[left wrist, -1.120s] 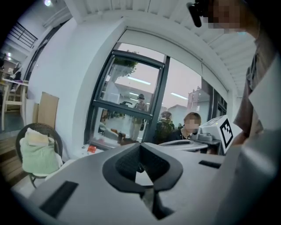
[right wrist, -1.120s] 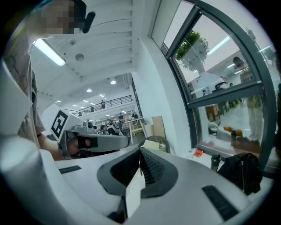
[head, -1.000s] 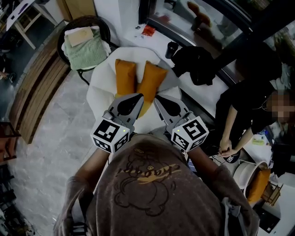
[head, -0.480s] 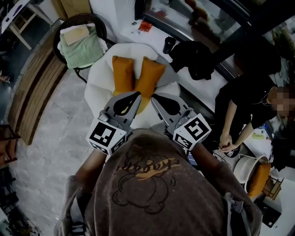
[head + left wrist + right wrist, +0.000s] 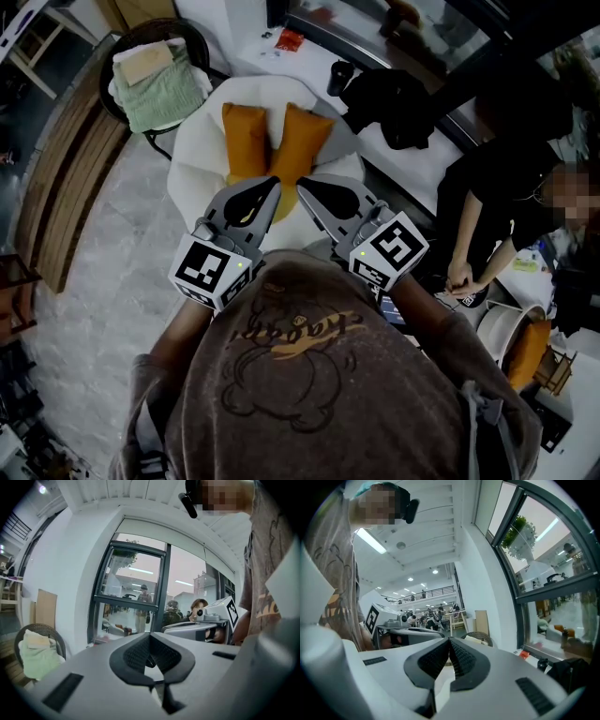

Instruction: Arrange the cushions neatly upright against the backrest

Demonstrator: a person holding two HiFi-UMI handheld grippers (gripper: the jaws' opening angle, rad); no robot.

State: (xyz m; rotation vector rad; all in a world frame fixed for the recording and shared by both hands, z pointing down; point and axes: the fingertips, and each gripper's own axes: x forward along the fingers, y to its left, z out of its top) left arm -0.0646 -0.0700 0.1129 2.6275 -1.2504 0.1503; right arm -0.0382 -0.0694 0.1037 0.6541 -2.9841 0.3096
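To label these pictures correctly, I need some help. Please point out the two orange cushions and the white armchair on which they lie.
left orange cushion [image 5: 245, 141], head view, middle of its upper face.
right orange cushion [image 5: 302, 145], head view, middle of its upper face.
white armchair [image 5: 191, 155], head view, bare left side.

**A bright, glass-fronted hall**

The floor [image 5: 98, 262] is pale grey stone with a marbled grain. Along its left edge runs a curved band of wooden slats [image 5: 66, 183]. A dark wicker chair [image 5: 167, 25] stands near the corner, with a green blanket [image 5: 164, 94] heaped on its seat. Beside it a brown board [image 5: 46, 610] leans on the white wall [image 5: 65, 573]. A tall window [image 5: 136, 597] in a dark frame fills that wall – a white ledge [image 5: 305, 66] runs below it. Overhead, the white ceiling [image 5: 431, 513] is slatted and carries a strip light [image 5: 370, 541]. Farther in, a railed balcony [image 5: 419, 594] shows under rows of small lamps.
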